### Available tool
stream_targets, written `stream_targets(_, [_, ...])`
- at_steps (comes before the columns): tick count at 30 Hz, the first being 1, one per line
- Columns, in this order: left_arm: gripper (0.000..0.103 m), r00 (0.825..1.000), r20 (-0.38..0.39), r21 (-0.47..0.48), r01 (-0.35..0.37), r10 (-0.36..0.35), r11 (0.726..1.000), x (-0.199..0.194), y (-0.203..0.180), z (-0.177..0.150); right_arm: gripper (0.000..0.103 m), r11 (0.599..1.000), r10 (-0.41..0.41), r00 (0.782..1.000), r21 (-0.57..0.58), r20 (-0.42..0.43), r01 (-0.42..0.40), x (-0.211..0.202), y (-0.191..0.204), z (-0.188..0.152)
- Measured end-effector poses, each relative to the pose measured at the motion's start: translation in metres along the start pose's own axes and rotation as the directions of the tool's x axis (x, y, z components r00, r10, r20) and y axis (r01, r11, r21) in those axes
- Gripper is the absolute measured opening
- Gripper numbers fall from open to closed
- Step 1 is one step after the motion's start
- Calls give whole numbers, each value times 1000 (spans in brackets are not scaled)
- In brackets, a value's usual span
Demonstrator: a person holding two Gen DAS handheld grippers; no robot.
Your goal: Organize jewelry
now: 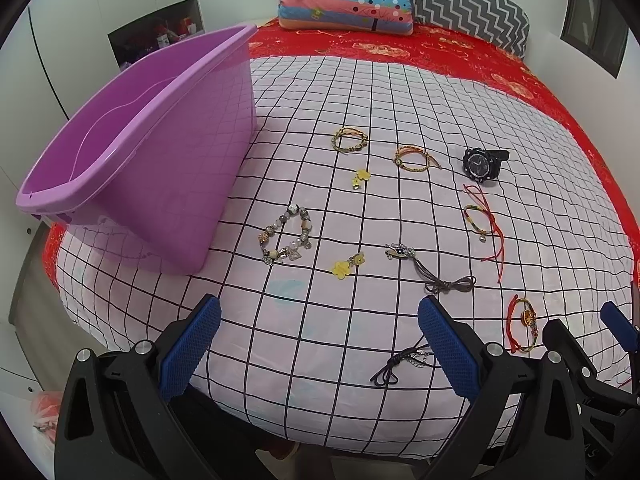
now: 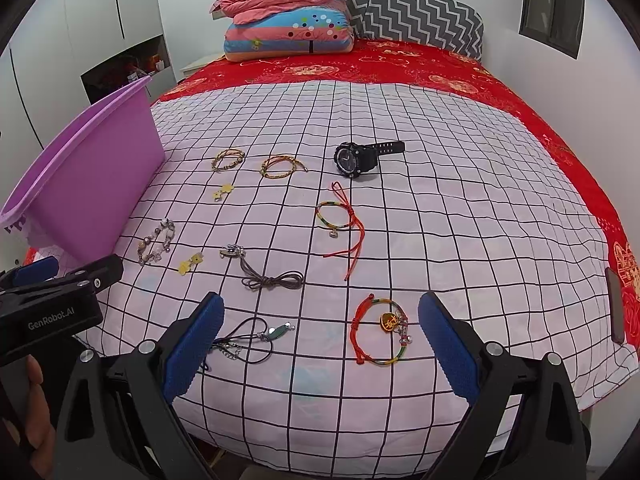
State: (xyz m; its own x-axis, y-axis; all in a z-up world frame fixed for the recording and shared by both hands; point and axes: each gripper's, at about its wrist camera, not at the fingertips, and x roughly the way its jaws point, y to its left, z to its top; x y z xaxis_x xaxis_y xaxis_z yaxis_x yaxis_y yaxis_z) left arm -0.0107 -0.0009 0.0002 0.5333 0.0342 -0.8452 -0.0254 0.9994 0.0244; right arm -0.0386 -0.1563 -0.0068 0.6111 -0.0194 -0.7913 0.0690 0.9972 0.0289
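Looks like nothing's sorted yet: the purple bin [image 1: 132,152], up and left of the left hand-held gripper [image 1: 319,346], looks empty (far as I can see). Bracelets [image 2: 382,330], watch [image 2: 358,159] lie ahead of the right hand-held gripper [image 2: 320,346] on the bed [image 2: 480,220]. Both spread wide, holding nothing.

- The purple bin [image 2: 86,184] ran off the left edge of the right wrist view, its inside out of sight there.
- The left tool's right finger [image 1: 448,352] covered part of the black cord necklace [image 1: 400,364].
- The charm on the red bracelet [image 1: 526,318] was too small to read.
- The dark shelf niche [image 1: 156,36] held blurred clutter.
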Motion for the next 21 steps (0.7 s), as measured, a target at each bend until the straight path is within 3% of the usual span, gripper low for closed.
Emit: stream_targets(21, [97,1000,3,-6,1,-1,1000,-2,3,-2,93,1000,2,1000,-6,11,-2,-1,2,-1])
